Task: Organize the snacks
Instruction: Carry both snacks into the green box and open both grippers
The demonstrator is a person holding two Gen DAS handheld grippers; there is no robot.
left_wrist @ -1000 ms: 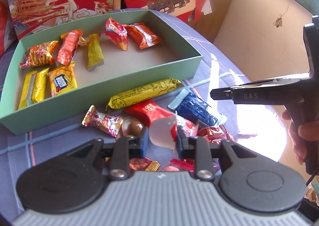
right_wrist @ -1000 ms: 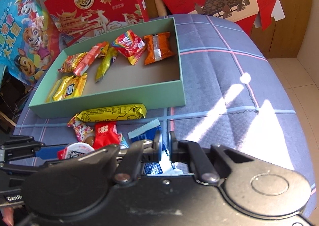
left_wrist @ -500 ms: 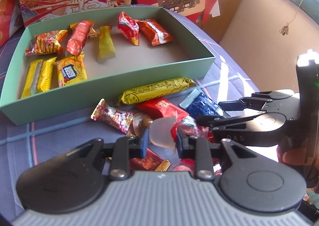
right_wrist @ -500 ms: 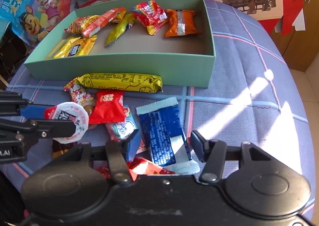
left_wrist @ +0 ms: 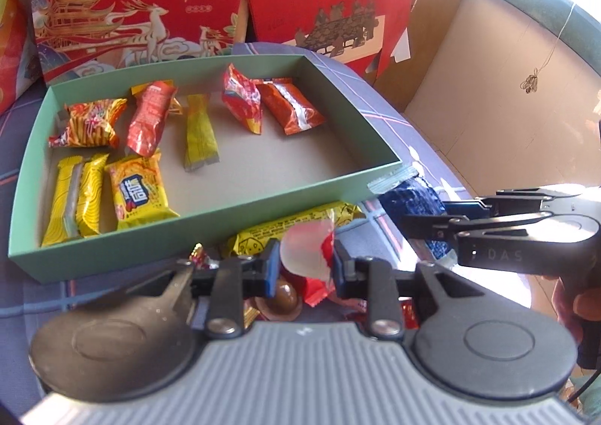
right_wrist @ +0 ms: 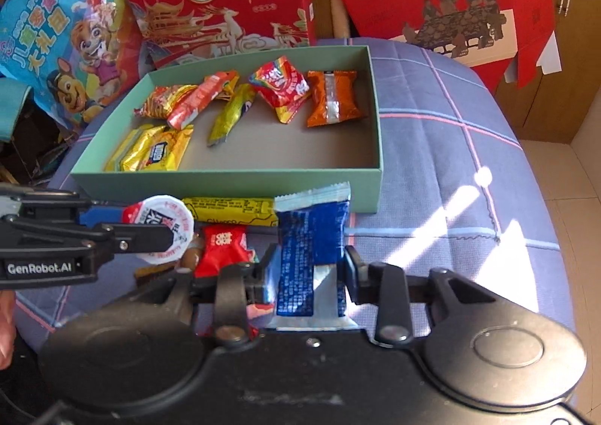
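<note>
Left wrist view: the left gripper (left_wrist: 305,267) was closed on a small jelly cup (left_wrist: 306,252), its translucent body pinched between the two pads, raised above the loose snacks. At 3 o'clock of it the right gripper (left_wrist: 420,222) pinched a blue packet (left_wrist: 411,196) lifted off the cloth, its crimped end touching the near right corner of the green tray (left_wrist: 210,233).

Right wrist view: the right gripper (right_wrist: 308,271) had both pads pressed on the blue packet (right_wrist: 311,233), which stood upright between them. At 9 o'clock the left gripper (right_wrist: 165,229) held the jelly cup (right_wrist: 163,226), its printed lid facing the camera. Between them, on the plaid cloth (right_wrist: 432,147), lay a red candy (right_wrist: 221,248) and, at 11 o'clock, a long yellow bar (right_wrist: 233,211) just beside the green tray (right_wrist: 225,184). Inside the tray, wrapped snacks lay along the far and left sides.
</note>
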